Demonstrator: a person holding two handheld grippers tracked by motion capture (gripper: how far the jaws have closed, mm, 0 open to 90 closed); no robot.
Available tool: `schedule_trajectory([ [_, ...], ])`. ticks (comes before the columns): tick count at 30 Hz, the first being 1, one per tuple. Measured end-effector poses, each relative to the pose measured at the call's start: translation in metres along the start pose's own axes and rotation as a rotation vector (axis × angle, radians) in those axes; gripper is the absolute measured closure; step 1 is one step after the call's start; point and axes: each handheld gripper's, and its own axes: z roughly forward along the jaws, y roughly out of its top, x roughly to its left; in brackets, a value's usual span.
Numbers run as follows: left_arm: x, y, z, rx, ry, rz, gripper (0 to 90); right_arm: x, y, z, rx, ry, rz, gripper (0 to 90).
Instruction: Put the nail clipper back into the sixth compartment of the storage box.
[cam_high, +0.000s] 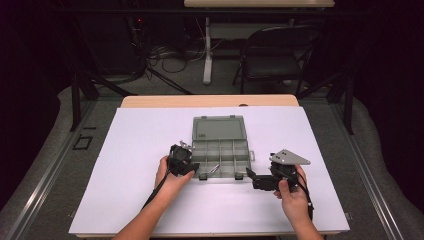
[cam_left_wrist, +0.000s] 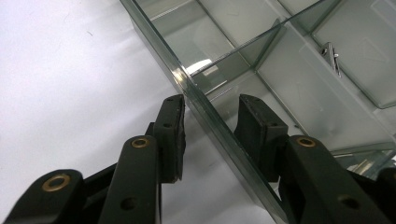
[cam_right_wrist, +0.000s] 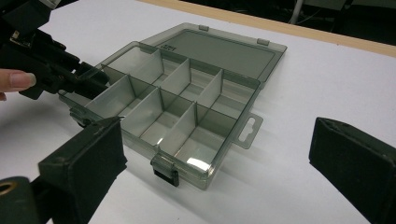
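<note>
A clear grey compartment box (cam_high: 227, 148) lies open on the white table, its lid (cam_high: 219, 129) flat behind it. One near compartment holds a small metal piece (cam_left_wrist: 332, 56). My left gripper (cam_left_wrist: 210, 112) straddles the box's left wall (cam_left_wrist: 154, 32), one jaw outside and one inside, with a gap left at the pads. In the right gripper view, the left gripper (cam_right_wrist: 88, 77) sits at the box's near-left corner. My right gripper (cam_right_wrist: 217, 140) is wide open with nothing between its jaws, and in the high view it (cam_high: 250, 175) rests just off the box's front right corner.
A white sheet (cam_high: 150, 200) covers the table, with a wooden edge (cam_high: 210, 101) at the far side. Beyond the table stand a folding chair (cam_high: 275, 55) and another table's leg (cam_high: 207, 50). Black latches (cam_right_wrist: 166, 175) stick out from the box's front.
</note>
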Motion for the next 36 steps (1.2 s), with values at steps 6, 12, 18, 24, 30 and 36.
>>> schedule_trajectory([
  [6,-0.001,-0.002,0.000,-0.010,0.008,-0.006,62.5,0.000,0.000,0.000,0.007,0.000,0.005,3.0],
  [12,-0.003,-0.002,0.000,-0.015,0.013,-0.017,62.9,0.001,0.000,0.001,0.009,0.005,-0.002,3.0],
  [18,-0.001,-0.002,0.000,-0.011,0.005,-0.018,62.9,0.001,0.002,0.005,0.014,0.012,0.002,3.4],
  [24,-0.002,-0.002,0.000,-0.013,0.006,-0.021,62.9,0.000,0.008,0.012,0.018,0.029,0.013,3.8],
  [30,-0.002,-0.003,0.000,-0.019,0.008,-0.022,63.2,-0.002,0.020,0.019,0.034,0.030,-0.008,3.8],
  [36,-0.002,-0.004,0.000,-0.023,0.008,-0.028,63.4,-0.007,0.034,0.028,0.060,0.040,-0.022,3.8],
])
